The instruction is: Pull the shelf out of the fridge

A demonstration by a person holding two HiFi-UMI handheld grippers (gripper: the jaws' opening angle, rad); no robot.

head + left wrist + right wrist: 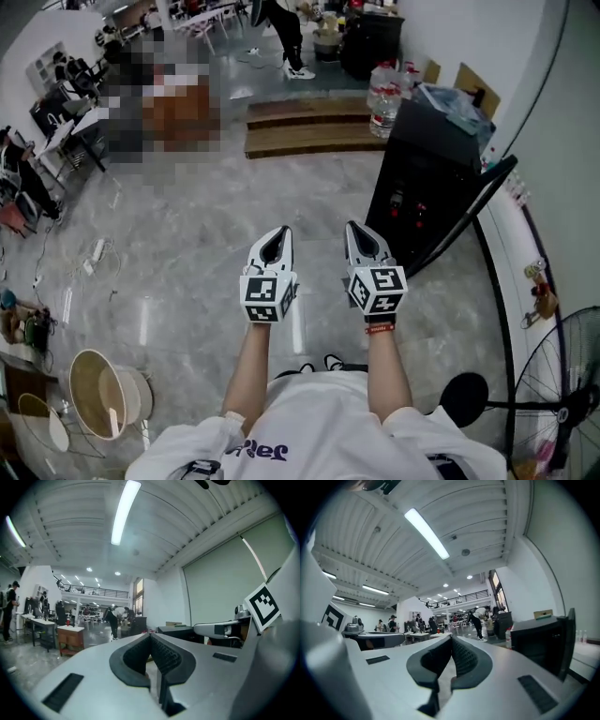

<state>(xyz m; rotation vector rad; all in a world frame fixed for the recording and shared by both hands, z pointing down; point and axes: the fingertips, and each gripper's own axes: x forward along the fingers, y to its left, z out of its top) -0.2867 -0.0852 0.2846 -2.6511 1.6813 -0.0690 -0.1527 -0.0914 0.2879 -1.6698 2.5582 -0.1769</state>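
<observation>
We stand with the black fridge (412, 169) ahead to our right, its door (473, 208) swung open, so the way in is ready but we judge that nothing else of the task is done. We cannot make out the shelf in the dark interior. Our left gripper (277, 242) and right gripper (366, 242) hover well short of the fridge, each with its jaws pressed together on nothing.
</observation>
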